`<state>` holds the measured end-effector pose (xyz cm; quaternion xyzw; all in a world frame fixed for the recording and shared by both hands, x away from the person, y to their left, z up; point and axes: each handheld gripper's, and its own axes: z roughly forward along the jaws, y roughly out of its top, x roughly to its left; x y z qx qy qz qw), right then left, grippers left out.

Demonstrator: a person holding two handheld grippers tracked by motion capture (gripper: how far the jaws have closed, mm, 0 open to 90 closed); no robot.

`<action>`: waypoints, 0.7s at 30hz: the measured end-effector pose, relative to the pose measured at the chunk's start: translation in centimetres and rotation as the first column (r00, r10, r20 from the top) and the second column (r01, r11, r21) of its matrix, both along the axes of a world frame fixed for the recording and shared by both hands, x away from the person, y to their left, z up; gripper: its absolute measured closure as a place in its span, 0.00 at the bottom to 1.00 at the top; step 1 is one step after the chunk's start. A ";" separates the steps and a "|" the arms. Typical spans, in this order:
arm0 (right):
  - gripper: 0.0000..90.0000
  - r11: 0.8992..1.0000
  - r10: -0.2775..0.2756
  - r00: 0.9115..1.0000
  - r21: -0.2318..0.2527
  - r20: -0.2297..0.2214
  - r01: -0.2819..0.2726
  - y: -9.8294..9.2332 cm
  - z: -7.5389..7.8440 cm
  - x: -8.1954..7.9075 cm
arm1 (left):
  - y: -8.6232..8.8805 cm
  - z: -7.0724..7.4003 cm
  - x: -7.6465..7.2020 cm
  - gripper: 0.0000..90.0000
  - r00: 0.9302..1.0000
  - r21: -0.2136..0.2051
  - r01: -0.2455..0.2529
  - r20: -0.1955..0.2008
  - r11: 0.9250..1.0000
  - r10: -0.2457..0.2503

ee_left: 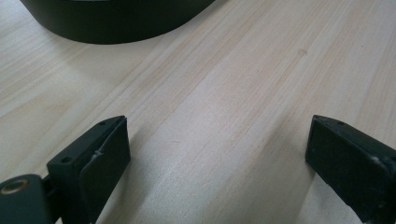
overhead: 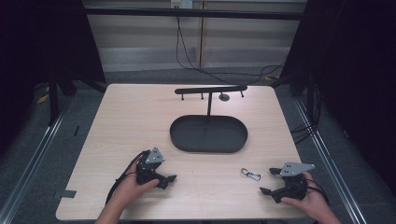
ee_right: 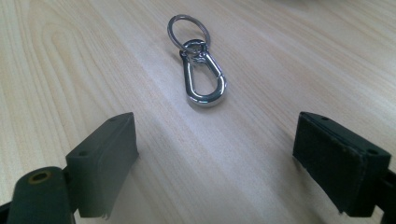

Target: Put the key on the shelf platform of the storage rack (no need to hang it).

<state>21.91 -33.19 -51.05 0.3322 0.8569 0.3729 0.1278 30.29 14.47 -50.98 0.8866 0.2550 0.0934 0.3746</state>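
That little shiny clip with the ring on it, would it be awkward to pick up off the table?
Probably a bit. The clip lies flat on the wooden table, giving the fingers little height to pinch. Its polished metal looks slippery. The ring seems loosely linked, so it would likely dangle once lifted.

Right gripper (ee_right: 215,158): jaws spread wide apart, nothing between them, both low over the wooden tabletop (ee_right: 70,60). Silver snap hook (ee_right: 204,79) lies flat on the wood just ahead of the jaws, roughly centred between them, clear of both. A round split ring (ee_right: 188,30) is linked to its far end through a small swivel. Hook's rounded end points back toward the jaws.
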 end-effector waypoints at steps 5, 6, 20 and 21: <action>0.19 0.999 -0.026 0.999 -0.036 -0.040 0.025 0.4 0.6 -0.1 | 0.0 0.0 -0.1 0.07 1.000 0.002 0.001 -0.001 1.000 -0.001; 0.20 0.998 -0.027 0.998 -0.052 -0.059 0.023 0.6 0.8 0.0 | 0.1 0.0 -0.1 0.07 1.000 0.002 0.001 -0.001 1.000 -0.001; 0.33 0.969 -0.110 0.960 -0.243 -0.256 0.046 4.7 4.7 1.1 | 0.1 0.0 -0.1 0.07 1.000 0.000 0.001 0.000 1.000 -0.001; 0.33 0.969 -0.110 0.960 -0.243 -0.256 0.046 4.7 4.7 1.1 | 0.1 0.0 -0.1 0.07 1.000 0.000 0.001 0.000 1.000 -0.001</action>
